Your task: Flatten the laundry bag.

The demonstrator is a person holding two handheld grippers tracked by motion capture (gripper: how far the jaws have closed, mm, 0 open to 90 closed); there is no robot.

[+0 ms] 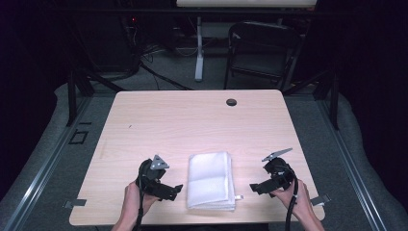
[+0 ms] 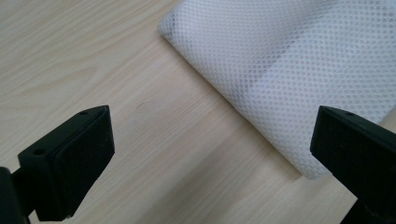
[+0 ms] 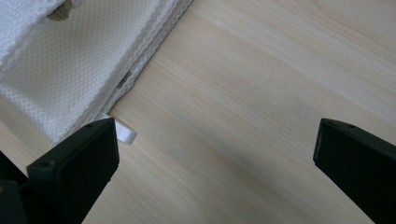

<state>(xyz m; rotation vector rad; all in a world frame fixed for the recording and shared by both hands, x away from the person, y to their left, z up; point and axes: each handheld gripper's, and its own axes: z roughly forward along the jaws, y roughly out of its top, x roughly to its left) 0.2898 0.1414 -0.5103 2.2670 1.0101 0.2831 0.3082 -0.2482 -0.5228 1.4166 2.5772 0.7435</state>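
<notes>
1. Folded white mesh cloth lies flat at the near edge of the desk, at about 6 o'clock on the desktop, its long side running from near to far.
2. At 9 o'clock from the cloth, the left hand-held gripper sits low over the desk in a person's left hand, its jaws pointing toward the cloth's near left part; a grey three-cornered plate stands on top of it.
3. In the left gripper view the jaws of that hand-held gripper are spread wide with bare wood between them, and the cloth's folded edge reaches in beside the right-hand jaw.
4. At 3 o'clock from the cloth, the right hand-held gripper is held in the right hand, jaws aimed at the cloth's near right corner, apart from it.
5. In the right gripper view its jaws are also spread wide over bare desk; the cloth's stacked layers lie toward 10 o'clock, and a small white tab pokes out by the left-hand jaw.
6. Farther off, at 12 o'clock on the desktop, a small dark round cap sits near the far edge.
7. Beyond the desk stand a dark folding chair and a white post on the grey floor.
</notes>
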